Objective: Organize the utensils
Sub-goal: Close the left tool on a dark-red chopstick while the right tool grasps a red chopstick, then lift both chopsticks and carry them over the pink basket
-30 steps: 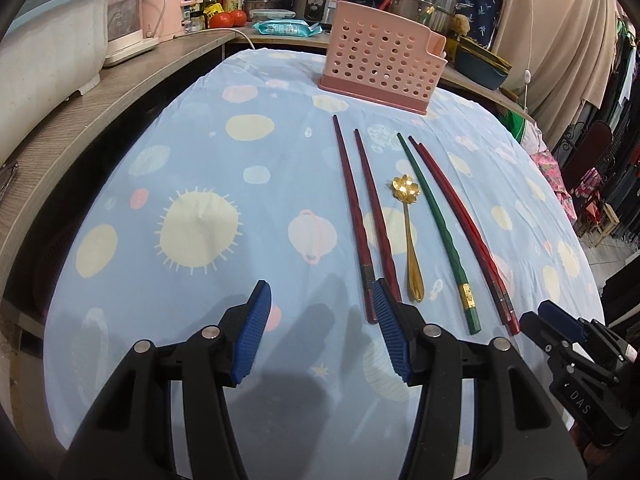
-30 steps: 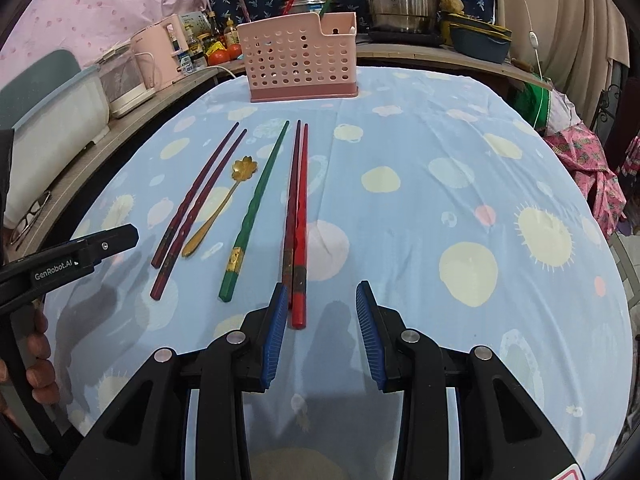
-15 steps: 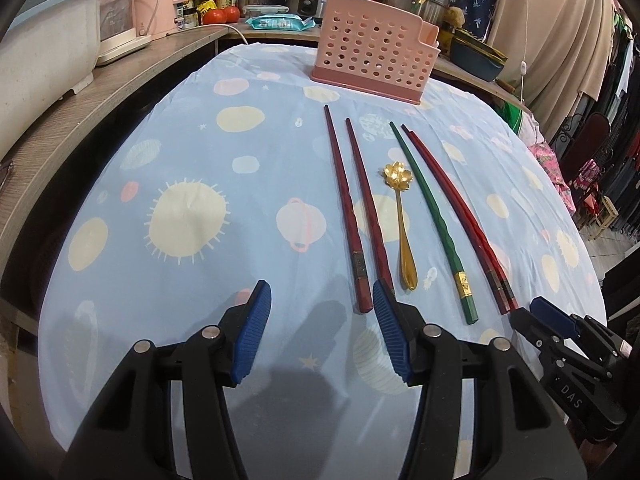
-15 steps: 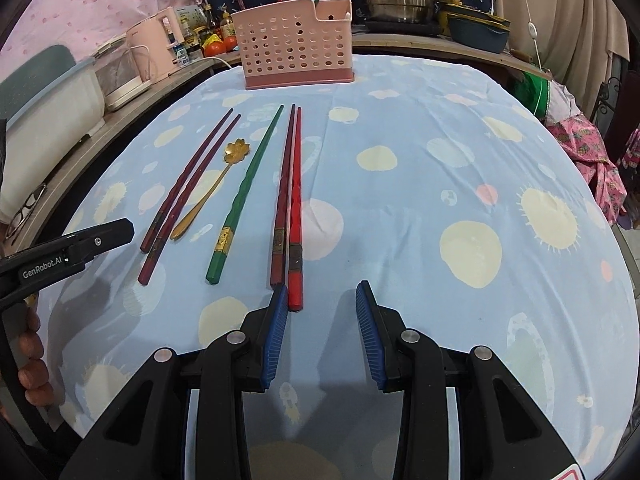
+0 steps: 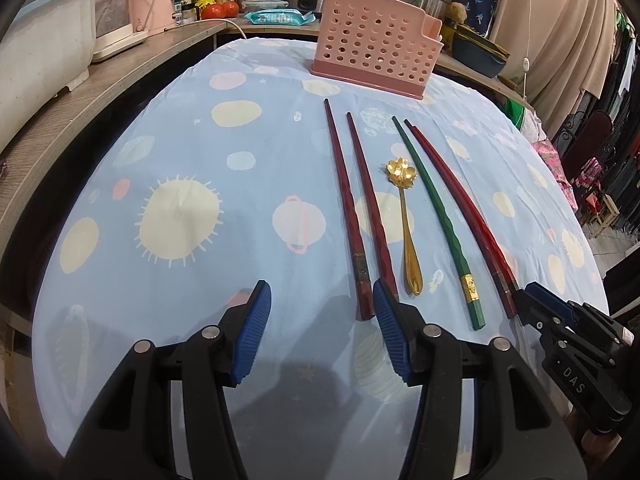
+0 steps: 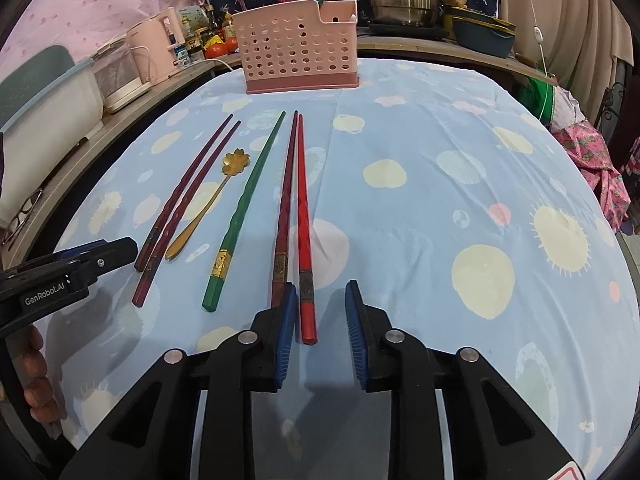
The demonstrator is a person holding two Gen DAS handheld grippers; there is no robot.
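Utensils lie untouched; right tongs (image 6: 322, 328) closing around the red chopstick (image 6: 303, 216) at six o'clock, no grip yet; left tongs (image 5: 320, 332) open, empty. Next: pinch, lift toward the basket (image 6: 296, 46) at twelve.

Black plastic right claw (image 6: 322, 334), ribbed blue pads (image 6: 286, 338), silver screws, left claw (image 5: 322, 330) lettered "GenRobot.AI"
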